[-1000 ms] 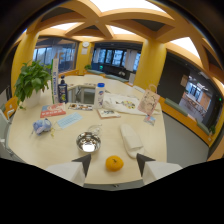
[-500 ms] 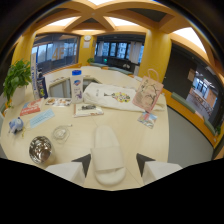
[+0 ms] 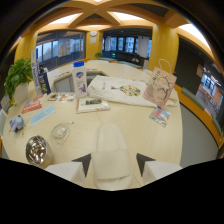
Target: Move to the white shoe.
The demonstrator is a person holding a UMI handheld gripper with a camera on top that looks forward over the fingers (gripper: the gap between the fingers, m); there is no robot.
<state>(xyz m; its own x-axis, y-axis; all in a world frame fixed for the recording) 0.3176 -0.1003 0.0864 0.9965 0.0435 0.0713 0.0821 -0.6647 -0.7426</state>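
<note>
Nearing white shoe (image 3: 111, 155), gripper (image 3: 113, 163) open.

White shoe (image 3: 111, 155), flat on pale table, lying lengthwise between open claw (image 3: 112, 164) fingers

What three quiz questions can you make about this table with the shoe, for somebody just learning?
1. True or false: the white shoe lies between the gripper fingers, with gaps either side.
2. Which sits nearest the shoe: A the metal bowl, B the potted plant, C the paper bag?
3. Fill in: the white shirt lies ____ the shoe, farther along the table.

Key: 1 true; 2 A; 3 beyond.
</note>
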